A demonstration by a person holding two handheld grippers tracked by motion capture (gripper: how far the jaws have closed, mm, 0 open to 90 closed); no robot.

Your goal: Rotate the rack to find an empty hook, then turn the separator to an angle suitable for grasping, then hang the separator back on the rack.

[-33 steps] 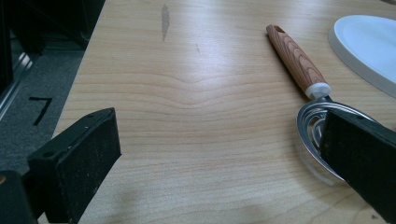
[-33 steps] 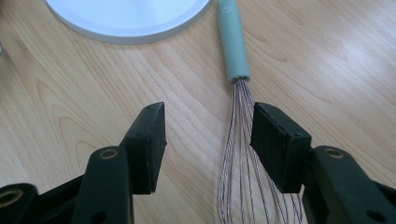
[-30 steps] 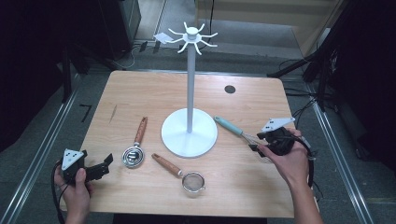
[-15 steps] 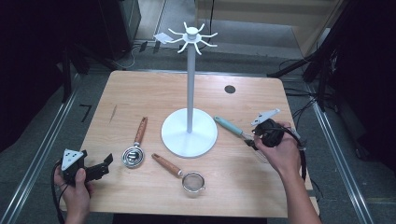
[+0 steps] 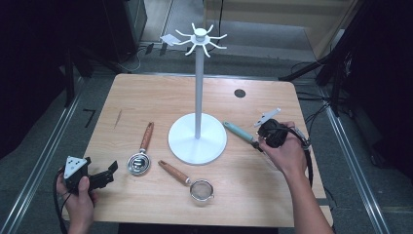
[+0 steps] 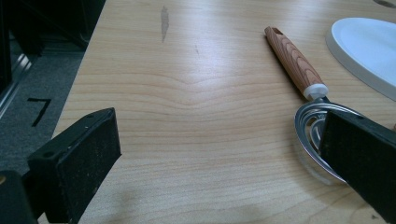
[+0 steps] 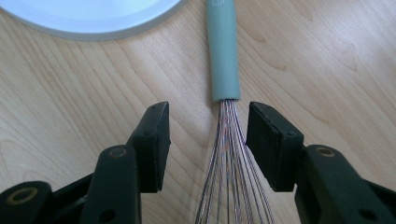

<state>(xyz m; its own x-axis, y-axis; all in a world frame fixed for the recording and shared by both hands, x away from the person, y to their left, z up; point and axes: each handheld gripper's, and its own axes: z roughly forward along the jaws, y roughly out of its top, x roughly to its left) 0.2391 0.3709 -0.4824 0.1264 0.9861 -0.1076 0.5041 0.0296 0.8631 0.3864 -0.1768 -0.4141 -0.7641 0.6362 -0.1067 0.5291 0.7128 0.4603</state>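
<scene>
The right tongs (image 7: 208, 140) straddled a whisk (image 7: 224, 60) on the wooden desk (image 5: 146, 92), their jaws half spread and just closing in, the pads not yet pressing on the wires (image 7: 229, 163) that ran between them. The whisk lay flat to the right of the white hook stand (image 5: 197, 139), its grey-green handle (image 5: 238, 131) aimed toward the stand's round base and its wire end beneath the person's right hand (image 5: 285, 153). In the right gripper view the whisk's long axis ran straight ahead along the line of the tongs, the handle stretching forward beyond the jaw tips, so the jaws stood across the wires just behind the handle's end, with the right jaw nearer the wires than the left. That placement suggested a closing pinch would catch the wires rather than the handle. The right hand was plainly the nearer one. Across the desk, the left tongs (image 5: 100, 176) rested near the front left corner, jaws spread wide with nothing between them, beside a wooden-handled metal strainer (image 6: 308, 107). A second wooden-handled strainer (image 5: 187, 180) lay near the front edge, in front of the stand's base.
</scene>
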